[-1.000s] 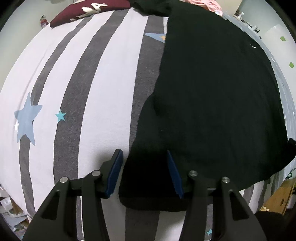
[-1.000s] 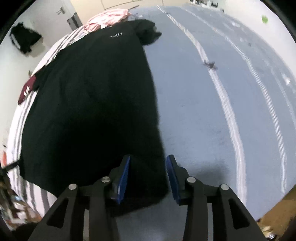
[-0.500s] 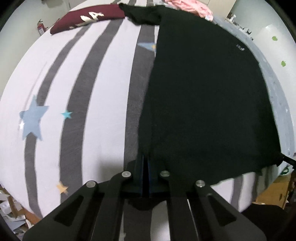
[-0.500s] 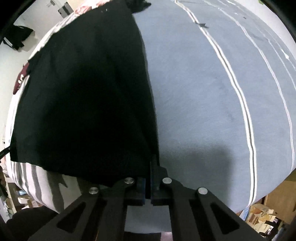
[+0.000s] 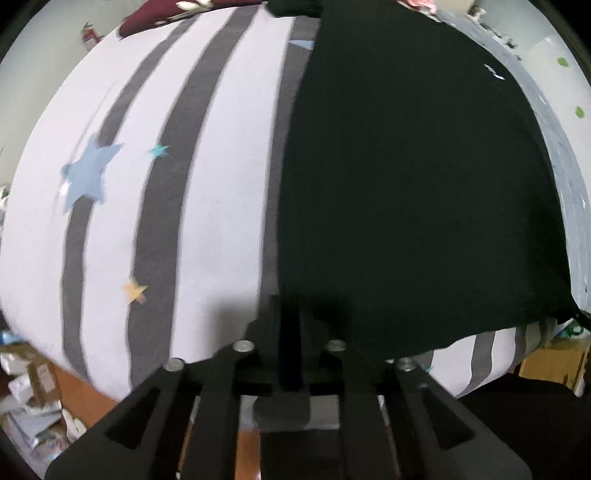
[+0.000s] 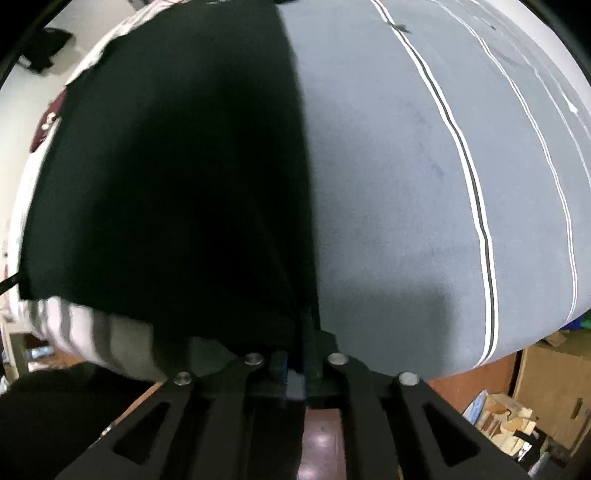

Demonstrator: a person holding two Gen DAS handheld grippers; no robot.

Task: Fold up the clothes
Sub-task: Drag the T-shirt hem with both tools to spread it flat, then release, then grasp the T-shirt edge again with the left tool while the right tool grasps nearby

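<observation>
Black garment [image 5: 406, 184] pinched at both near corners by 2 grippers.

It is spread flat across the bed, lying over the seam between the grey-striped star sheet [image 5: 207, 206] and the blue-grey sheet [image 6: 388, 184]. Its near hem is clamped by the left gripper [image 5: 291, 325] and the right gripper [image 6: 304, 328], jaws pressed together on the cloth. A maroon garment [image 5: 192, 11] is seen at the far edge.
</observation>
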